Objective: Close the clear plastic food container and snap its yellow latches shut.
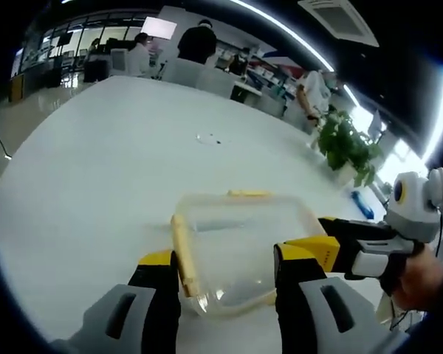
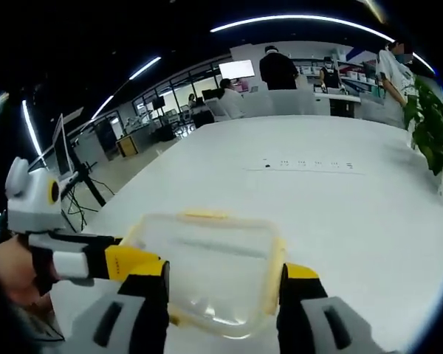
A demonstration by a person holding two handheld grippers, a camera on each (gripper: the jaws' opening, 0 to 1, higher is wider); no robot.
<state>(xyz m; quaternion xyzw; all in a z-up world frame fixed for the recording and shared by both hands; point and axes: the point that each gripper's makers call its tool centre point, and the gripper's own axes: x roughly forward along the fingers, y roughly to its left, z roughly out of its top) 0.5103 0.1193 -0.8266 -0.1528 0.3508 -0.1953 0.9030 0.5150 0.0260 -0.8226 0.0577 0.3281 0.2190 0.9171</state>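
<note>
**A:** What could go wrong from here?

**B:** Start nearest, in the left gripper view. The left gripper (image 1: pixel 227 273) has its jaws spread wide, gripping nothing, with the near corner of the clear container (image 1: pixel 240 251) between them at 6 o'clock. The lid looks seated, but I can't tell whether it is fully down. The yellow latch (image 1: pixel 183 254) on the long side at 8 o'clock lies just inside the left jaw. If that jaw pushes on the latch from the side, my guess is the light box would skate across the smooth white table (image 1: pixel 111 169) rather than the latch clicking.

**A:** And the other one?

**B:** In the right gripper view, the right gripper (image 2: pixel 223 284) is also spread and empty, straddling the opposite end of the container (image 2: pixel 207 269). A latch (image 2: pixel 275 269) runs along the edge at 4 o'clock, next to its right jaw. Neither gripper is bracing the box, so a push from one end could shove it into the other gripper.

**A:** How are the hands posed?

**B:** They face each other across the box, both low and angled down at it. The right gripper enters the left gripper view at 3 o'clock, held by a hand (image 1: pixel 421 276), its yellow jaw tip at the container's edge; whether it touches I can't tell.

**A:** Anything farther out?

**B:** A far latch (image 1: pixel 249 193) at 12 o'clock, then a potted plant (image 1: pixel 347 147) at 2 o'clock and people at desks beyond.
</note>
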